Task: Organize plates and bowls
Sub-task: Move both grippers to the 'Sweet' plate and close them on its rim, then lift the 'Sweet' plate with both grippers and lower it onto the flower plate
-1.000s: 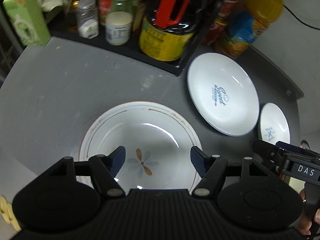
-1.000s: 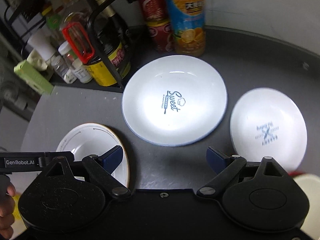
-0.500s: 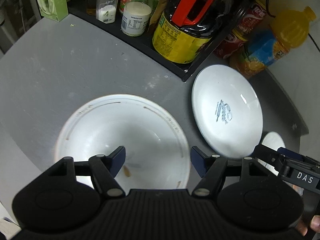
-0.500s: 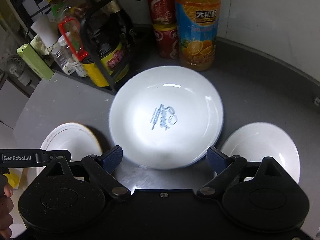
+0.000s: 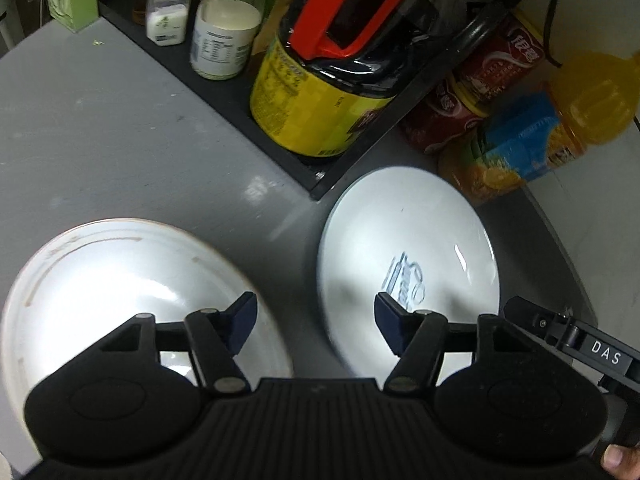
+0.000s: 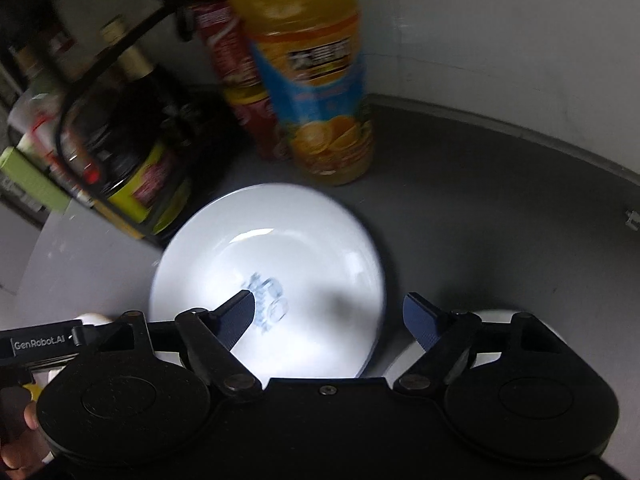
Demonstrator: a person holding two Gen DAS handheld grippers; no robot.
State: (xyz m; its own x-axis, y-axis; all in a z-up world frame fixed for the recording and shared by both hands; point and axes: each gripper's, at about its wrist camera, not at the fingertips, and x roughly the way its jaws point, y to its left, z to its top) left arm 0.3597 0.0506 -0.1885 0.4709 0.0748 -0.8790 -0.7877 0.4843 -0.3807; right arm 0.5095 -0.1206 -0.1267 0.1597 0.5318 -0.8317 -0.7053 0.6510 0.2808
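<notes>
Both tongs are closing with nothing gripped. The left tongs (image 5: 316, 314) are hovering between the rimmed bowl (image 5: 120, 280) and the printed plate (image 5: 408, 252). The right tongs (image 6: 329, 312) are hanging over that plate's edge above the worktop (image 6: 480, 208).

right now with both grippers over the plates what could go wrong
1. Both grippers, left and right, are closing with nothing gripped, close together; the right one's body shows at the left view's edge, so they may collide.
2. The printed plate lies near the juice bottle and cans; nudging it could topple them.
3. The left gripper straddles the gap between the bowl and the plate, so its fingers may clip a rim.
</notes>
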